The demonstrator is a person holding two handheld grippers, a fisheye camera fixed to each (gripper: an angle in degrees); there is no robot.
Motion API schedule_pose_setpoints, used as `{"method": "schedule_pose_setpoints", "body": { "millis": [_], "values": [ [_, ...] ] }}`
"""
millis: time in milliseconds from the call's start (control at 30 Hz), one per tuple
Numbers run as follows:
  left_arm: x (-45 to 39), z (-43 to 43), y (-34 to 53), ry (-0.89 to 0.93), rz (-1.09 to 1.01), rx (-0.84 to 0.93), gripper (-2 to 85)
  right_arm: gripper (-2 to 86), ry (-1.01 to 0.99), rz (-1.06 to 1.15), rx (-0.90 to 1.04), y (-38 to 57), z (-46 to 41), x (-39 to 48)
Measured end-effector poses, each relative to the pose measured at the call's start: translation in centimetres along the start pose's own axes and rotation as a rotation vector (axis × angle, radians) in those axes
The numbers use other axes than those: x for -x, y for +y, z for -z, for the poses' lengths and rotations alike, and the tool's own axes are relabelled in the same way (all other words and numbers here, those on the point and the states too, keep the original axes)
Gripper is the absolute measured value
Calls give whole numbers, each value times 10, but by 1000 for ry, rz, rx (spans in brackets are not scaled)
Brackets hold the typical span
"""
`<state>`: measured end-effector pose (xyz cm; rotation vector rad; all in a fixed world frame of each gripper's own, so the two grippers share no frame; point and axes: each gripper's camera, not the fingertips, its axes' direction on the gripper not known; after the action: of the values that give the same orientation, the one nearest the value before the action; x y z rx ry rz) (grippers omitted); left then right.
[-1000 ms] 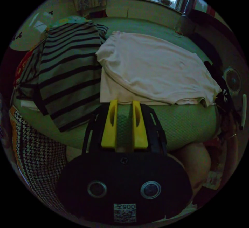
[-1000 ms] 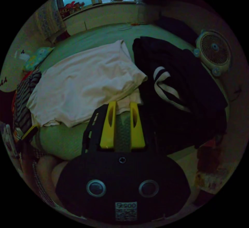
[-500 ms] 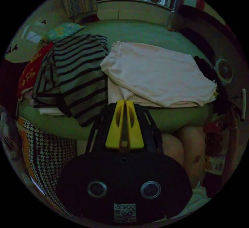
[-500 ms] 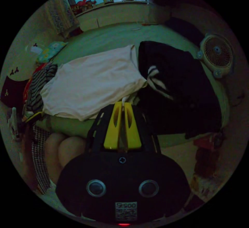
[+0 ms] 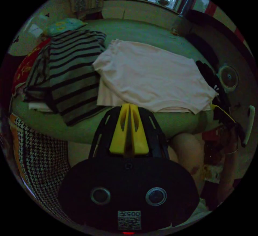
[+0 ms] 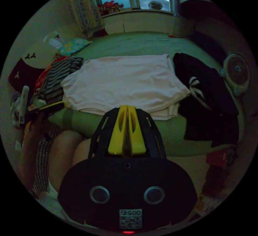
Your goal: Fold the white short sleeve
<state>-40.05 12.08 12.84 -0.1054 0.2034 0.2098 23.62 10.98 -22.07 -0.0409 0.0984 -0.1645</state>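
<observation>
The white short sleeve [image 5: 150, 77] lies folded in a flat rectangle on the green bed [image 5: 150, 32], its lower layer peeking out along the near edge. My left gripper [image 5: 129, 106] is shut with nothing in it, just short of that near edge. From the other side, the white short sleeve [image 6: 126, 83] spreads across the bed's middle. My right gripper [image 6: 127, 108] hovers shut and empty before its front hem. The left gripper [image 6: 57, 105] also appears at the left, held in a hand.
A striped garment [image 5: 72, 66] lies left of the shirt and a dark garment with white stripes [image 6: 207, 96] lies right of it. A fan [image 6: 237, 73] stands at the bed's right. The person's legs [image 6: 67, 150] are against the bed's front edge, and a houndstooth fabric [image 5: 40, 160] hangs at the lower left.
Both grippers went from open to shut and drew back from the bed's near edge. The white shirt stays as it lay.
</observation>
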Motion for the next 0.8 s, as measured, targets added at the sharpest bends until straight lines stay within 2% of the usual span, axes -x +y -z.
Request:
{"method": "schedule_pose_setpoints", "body": {
  "millis": [100,167,267,367,467,600,800],
  "values": [
    [-33,-24,-8,-36,-44,86,2,-15,102,-1,110,9,-23,-2],
    [-46,-24,-7,-32,-64,60,1,-14,30,-49,70,22,-11,-18],
    [-69,-17,-9,-33,-73,79,1,-13,43,-140,67,47,13,-40],
    [-108,5,-9,56,-105,6,7,-12,32,-243,28,82,34,-64],
    [-175,27,-17,102,-215,-45,17,-10,10,-324,49,110,43,-86],
    [-286,36,-29,227,-406,-41,61,-9,65,-316,62,122,52,-103],
    [-417,15,-39,217,-550,0,95,-10,53,-339,33,130,76,-135]
  ]
}}
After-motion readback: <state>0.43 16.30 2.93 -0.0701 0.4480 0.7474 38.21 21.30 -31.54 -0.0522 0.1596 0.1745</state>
